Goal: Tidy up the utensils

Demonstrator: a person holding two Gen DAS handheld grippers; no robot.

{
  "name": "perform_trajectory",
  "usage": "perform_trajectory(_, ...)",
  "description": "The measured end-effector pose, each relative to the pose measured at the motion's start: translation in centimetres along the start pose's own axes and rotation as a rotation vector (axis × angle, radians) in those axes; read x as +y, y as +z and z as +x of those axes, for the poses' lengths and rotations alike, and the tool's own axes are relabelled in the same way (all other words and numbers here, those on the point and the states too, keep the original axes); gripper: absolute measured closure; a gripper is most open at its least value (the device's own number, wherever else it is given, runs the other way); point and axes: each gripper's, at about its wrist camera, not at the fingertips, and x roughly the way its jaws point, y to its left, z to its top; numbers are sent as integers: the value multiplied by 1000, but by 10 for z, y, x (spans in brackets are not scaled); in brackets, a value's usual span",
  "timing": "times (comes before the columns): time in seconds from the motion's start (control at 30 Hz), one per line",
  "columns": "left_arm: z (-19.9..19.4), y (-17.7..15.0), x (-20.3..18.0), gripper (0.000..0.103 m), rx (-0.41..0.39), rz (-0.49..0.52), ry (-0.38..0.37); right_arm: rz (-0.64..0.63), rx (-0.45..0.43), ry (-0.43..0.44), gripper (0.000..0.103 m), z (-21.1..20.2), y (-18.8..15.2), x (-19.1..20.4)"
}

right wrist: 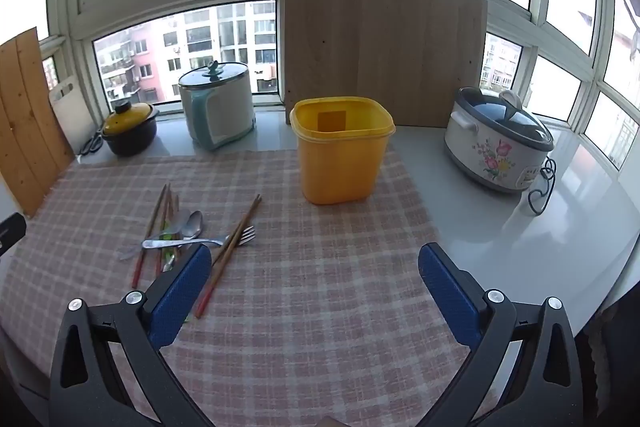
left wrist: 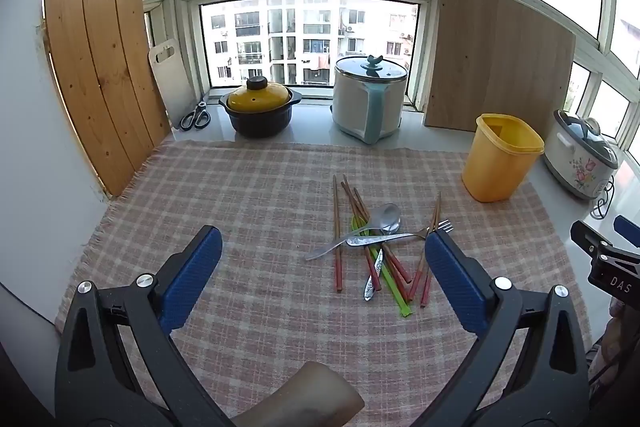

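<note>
1. We see our left gripper (left wrist: 323, 247) spread wide above the checked cloth (left wrist: 256, 195), with nothing between its blue pads (left wrist: 191, 277).
2. Our right gripper (right wrist: 315, 267) is spread just as wide over the same cloth and holds nothing either.
3. The utensils lie in a loose heap on the cloth, ahead of the left gripper and toward its right finger.
4. In that heap, several red-tipped chopsticks (left wrist: 337, 239) fan out, and a green stick (left wrist: 390, 281) lies under them.
5. A spoon (left wrist: 384, 217) rests across the chopsticks, bowl pointing away from us, and a fork (left wrist: 404, 235) lies crosswise with its tines to the right.
6. A knife with a patterned handle (left wrist: 374, 277) sticks out toward us from the heap.
7. From the right wrist view, the heap sits just ahead of the right gripper's left finger.
8. A yellow bin (right wrist: 342, 149) stands upright and open on the far edge of the cloth, well apart from the heap; we see nothing in it.
9. Along the window sill stand a dark pot with a yellow lid (left wrist: 258, 109), a white cooker (left wrist: 370, 101) and a flowered rice cooker (right wrist: 498, 143).
</note>
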Motion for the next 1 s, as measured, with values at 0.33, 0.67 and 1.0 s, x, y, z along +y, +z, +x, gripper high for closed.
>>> perform_trajectory(0.33, 0, 0, 0, 0, -7, 2, 3, -12, -1, 9, 1, -7, -1, -1)
perform_trajectory(0.67, 0, -1, 0, 0, -12, 2, 1, -9, 7, 10, 0, -4, -2, 2)
perform_trajectory(1.0, 0, 4, 2, 0, -17, 1, -1, -14, 11, 14, 1, -7, -2, 4)
